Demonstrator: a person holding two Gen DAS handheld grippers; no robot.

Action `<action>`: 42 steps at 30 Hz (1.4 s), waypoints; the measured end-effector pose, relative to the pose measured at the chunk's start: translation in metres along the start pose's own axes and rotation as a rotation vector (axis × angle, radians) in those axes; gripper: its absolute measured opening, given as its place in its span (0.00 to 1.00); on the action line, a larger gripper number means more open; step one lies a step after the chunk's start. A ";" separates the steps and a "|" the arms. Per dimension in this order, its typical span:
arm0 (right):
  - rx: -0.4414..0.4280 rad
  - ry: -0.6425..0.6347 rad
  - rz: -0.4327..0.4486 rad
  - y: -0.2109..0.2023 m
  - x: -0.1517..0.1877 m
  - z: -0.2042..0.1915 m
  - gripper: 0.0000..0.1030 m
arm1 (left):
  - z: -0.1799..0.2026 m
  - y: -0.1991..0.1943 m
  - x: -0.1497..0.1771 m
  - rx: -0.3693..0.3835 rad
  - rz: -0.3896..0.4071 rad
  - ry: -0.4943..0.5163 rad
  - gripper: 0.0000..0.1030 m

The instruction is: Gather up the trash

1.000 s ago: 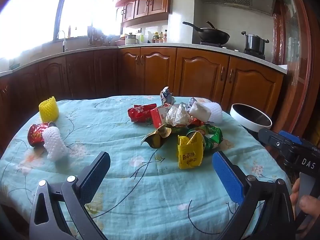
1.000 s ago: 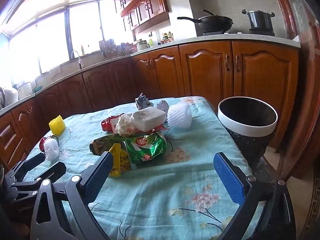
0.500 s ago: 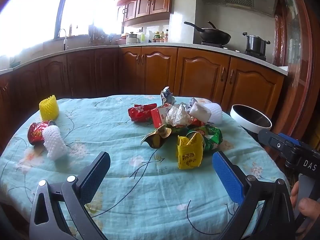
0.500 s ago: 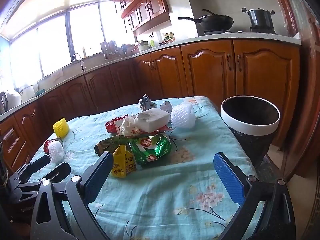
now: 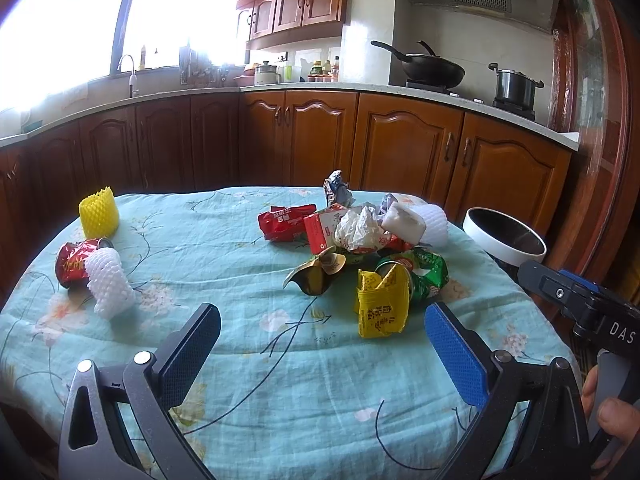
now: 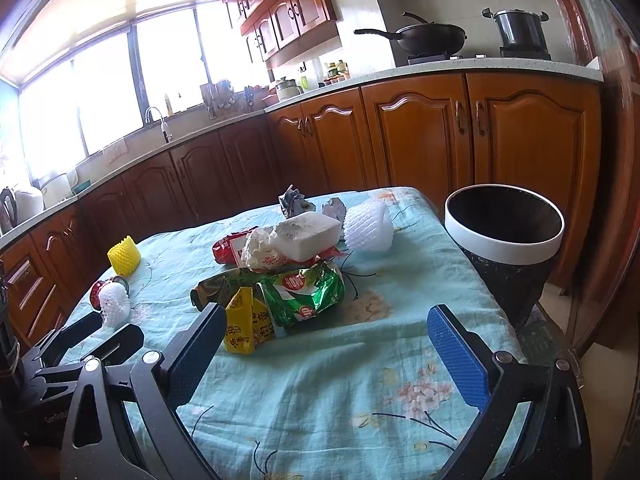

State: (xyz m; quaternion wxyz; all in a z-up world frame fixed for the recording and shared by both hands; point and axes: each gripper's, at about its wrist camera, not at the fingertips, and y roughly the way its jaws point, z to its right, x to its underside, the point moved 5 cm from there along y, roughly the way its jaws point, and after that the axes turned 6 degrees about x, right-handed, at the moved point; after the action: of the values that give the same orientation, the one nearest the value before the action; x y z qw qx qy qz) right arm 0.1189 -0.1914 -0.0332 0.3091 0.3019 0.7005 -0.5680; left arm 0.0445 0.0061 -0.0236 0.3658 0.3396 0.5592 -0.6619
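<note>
Right wrist view: both grippers, right gripper (image 6: 326, 344) and left gripper (image 5: 322, 344), gape empty; yellow packet (image 6: 246, 322) nearest, left of the bin (image 6: 505, 242), probably flimsy, so pinch low

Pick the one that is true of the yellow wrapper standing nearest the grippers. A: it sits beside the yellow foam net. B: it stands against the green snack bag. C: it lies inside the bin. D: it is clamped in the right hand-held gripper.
B: the yellow wrapper stands on the tablecloth right against the green snack bag, while the open right hand-held gripper holds nothing.
</note>
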 end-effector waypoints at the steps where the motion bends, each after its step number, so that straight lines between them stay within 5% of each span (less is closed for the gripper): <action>1: -0.001 0.000 0.000 0.000 0.000 0.000 0.98 | -0.001 0.000 0.000 0.000 -0.001 -0.001 0.99; 42: -0.020 0.012 -0.006 0.002 0.002 -0.003 0.98 | 0.001 0.001 0.003 0.001 -0.002 0.009 0.99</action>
State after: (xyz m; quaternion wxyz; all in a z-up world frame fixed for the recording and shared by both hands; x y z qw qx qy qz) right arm 0.1186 -0.1877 -0.0354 0.3062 0.2999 0.7088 -0.5603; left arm 0.0436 0.0043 -0.0269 0.3626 0.3420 0.5607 -0.6612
